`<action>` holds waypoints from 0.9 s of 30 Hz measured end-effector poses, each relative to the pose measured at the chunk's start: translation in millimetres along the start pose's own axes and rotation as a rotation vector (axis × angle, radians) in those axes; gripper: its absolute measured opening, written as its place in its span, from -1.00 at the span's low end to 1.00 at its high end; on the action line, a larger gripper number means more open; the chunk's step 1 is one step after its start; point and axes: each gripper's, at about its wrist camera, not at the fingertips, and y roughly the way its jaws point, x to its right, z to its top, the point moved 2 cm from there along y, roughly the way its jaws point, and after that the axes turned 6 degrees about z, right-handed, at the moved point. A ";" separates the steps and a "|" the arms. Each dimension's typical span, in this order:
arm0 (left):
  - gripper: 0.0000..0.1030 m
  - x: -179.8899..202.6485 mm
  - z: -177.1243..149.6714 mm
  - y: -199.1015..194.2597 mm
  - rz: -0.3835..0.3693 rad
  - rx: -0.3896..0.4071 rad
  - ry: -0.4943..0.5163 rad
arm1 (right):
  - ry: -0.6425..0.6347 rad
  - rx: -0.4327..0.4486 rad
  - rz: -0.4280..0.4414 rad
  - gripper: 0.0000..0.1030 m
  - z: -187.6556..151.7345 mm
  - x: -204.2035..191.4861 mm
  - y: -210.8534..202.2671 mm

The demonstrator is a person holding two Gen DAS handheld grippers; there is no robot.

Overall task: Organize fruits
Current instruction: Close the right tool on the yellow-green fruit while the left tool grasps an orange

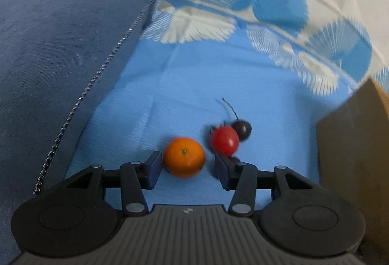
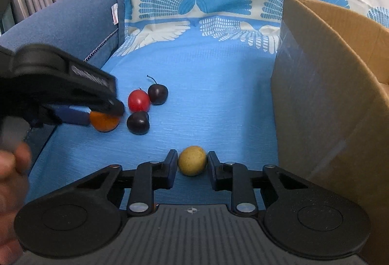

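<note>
- Left gripper [image 1: 188, 169] spread open around round orange mandarin [image 1: 184, 157] on the blue patterned cloth [image 1: 182, 85], left pad touching, right pad apart.
- Right gripper [image 2: 192, 169] unclenched, bracketing small yellow-green oval fruit [image 2: 192, 160], narrow gaps either side.
- Brown cardboard box [image 2: 328, 99] just right.

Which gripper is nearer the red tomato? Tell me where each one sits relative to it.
Left. The left gripper straddles the orange right beside the red tomato, one of its fingers just below it. The right gripper sits well away, around the yellow fruit.
</note>
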 end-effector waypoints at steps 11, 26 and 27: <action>-0.20 4.3 -6.1 -5.6 0.022 0.019 0.066 | -0.120 0.086 0.062 -0.46 -3.9 -21.4 -55.5; -0.20 -15.0 -37.6 -55.0 -0.048 -0.085 0.098 | -0.233 -0.073 0.122 -0.46 -59.8 -60.8 -120.0; -0.20 -16.0 -41.0 -56.4 -0.052 -0.096 0.106 | -0.234 -0.096 0.118 -0.46 -63.8 -61.9 -117.7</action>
